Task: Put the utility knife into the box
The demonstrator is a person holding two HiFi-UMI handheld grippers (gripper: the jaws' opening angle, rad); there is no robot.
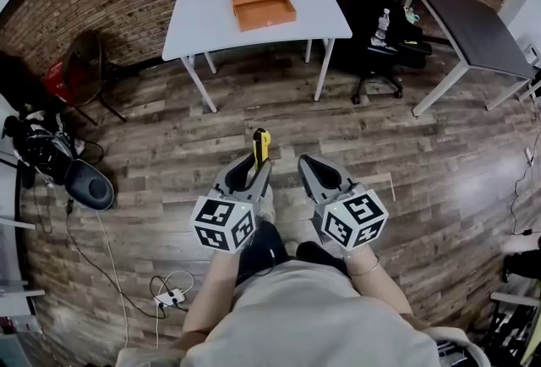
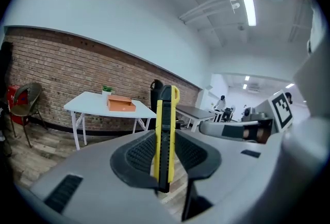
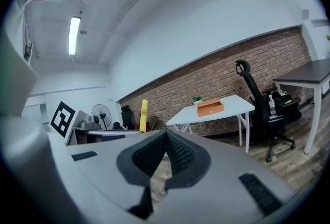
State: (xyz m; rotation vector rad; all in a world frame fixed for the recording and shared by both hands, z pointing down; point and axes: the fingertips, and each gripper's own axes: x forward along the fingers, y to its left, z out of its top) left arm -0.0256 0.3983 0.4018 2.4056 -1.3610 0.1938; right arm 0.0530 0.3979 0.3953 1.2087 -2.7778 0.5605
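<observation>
Wood floor (image 1: 161, 145) | left tool (image 1: 256, 165) clamps utility knife (image 1: 261, 142) upright | right tool (image 1: 307, 164) closed, empty

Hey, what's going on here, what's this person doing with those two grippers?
A person holds a gripper in each hand. The left gripper has its jaws shut on a yellow utility knife. The right gripper is shut and empty. The open orange box sits on the white table across the room, so the knife is not in it yet.
</observation>
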